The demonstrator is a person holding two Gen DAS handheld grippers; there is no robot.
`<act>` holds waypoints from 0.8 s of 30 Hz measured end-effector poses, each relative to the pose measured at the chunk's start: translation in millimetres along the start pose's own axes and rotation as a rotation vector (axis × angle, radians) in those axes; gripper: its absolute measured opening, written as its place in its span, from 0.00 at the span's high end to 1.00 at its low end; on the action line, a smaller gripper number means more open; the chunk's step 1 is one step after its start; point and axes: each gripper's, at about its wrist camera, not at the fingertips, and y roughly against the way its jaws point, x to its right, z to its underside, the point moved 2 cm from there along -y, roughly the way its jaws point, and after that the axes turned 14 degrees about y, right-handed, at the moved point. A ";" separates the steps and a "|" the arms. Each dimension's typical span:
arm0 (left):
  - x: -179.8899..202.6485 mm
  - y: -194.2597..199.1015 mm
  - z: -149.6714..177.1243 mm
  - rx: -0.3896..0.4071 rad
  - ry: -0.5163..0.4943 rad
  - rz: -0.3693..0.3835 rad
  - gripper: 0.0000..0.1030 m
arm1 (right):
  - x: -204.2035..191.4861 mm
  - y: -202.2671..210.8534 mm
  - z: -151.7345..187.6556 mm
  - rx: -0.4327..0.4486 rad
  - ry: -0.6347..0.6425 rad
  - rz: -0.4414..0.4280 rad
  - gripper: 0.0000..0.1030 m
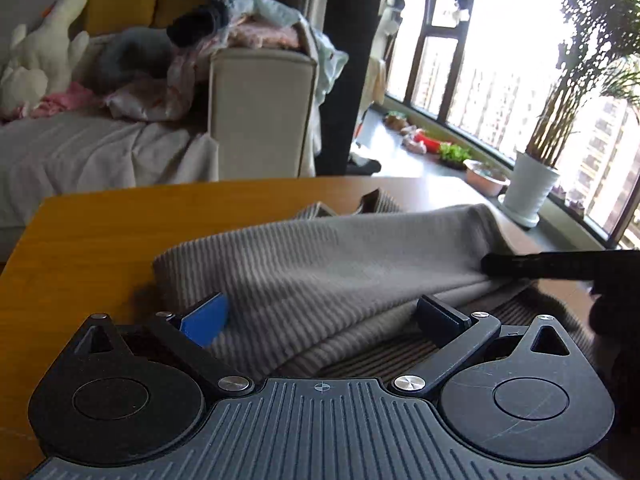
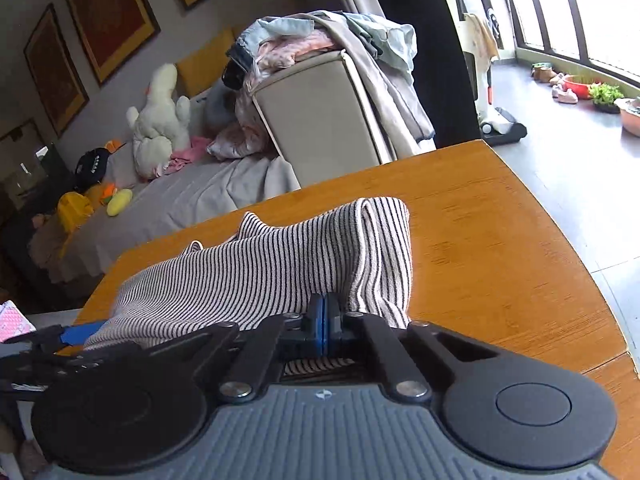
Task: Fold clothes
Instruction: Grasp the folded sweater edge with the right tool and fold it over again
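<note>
A black-and-white striped garment (image 2: pixel 280 264) lies partly folded on the wooden table (image 2: pixel 500 240). It also shows in the left wrist view (image 1: pixel 320 272), where it looks grey. My right gripper (image 2: pixel 325 320) is shut on the garment's near edge and holds a fold of it raised. It also shows in the left wrist view (image 1: pixel 496 266), reaching in from the right onto the cloth. My left gripper (image 1: pixel 320 316) is open, with its fingers on either side of the garment's near edge. Its blue pad (image 1: pixel 204 320) rests against the cloth. The left gripper also shows at the lower left of the right wrist view (image 2: pixel 68 336).
A sofa (image 1: pixel 80 152) with a pile of clothes (image 1: pixel 256 28) and a white plush toy (image 1: pixel 44 56) stands beyond the table. A white plant pot (image 1: pixel 528 188) and a pink basin (image 1: pixel 486 178) stand by the windows at the right.
</note>
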 end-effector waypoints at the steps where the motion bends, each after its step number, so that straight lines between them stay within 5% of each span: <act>1: -7.1 -2.0 2.1 -0.010 0.009 -0.017 0.00 | 2.8 1.7 1.7 0.002 -0.016 -0.014 1.00; 5: -20.3 -5.9 0.3 -0.037 0.046 -0.079 0.00 | 1.1 1.5 5.7 0.012 -0.017 -0.011 1.00; 14: -15.1 9.4 0.2 0.008 0.052 -0.086 0.00 | -6.6 2.1 8.8 0.021 0.018 0.019 1.00; 24: 25.6 16.6 3.9 0.031 -0.009 0.064 0.16 | -11.3 3.2 9.5 0.024 0.040 0.030 0.99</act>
